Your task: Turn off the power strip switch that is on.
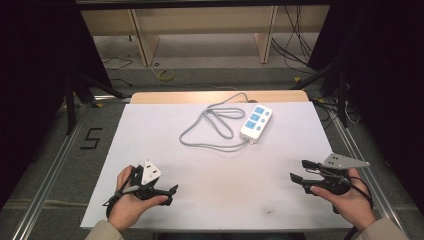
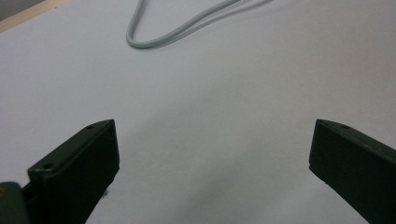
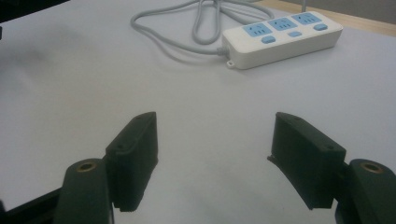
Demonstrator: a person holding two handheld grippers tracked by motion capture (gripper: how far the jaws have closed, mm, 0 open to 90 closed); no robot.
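Both the left gripper (image 1: 172,194) and right gripper (image 1: 298,170) are being held released near; the far power strip (image 1: 256,121) probably needs reaching next.

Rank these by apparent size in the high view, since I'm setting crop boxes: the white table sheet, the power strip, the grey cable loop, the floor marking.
1. White table sheet
2. Grey cable loop
3. Power strip
4. Floor marking; it looks close to the strip's size, so that order is unsure.

Empty tool (image 3: 215,154) — power strip (image 3: 281,38) beyond
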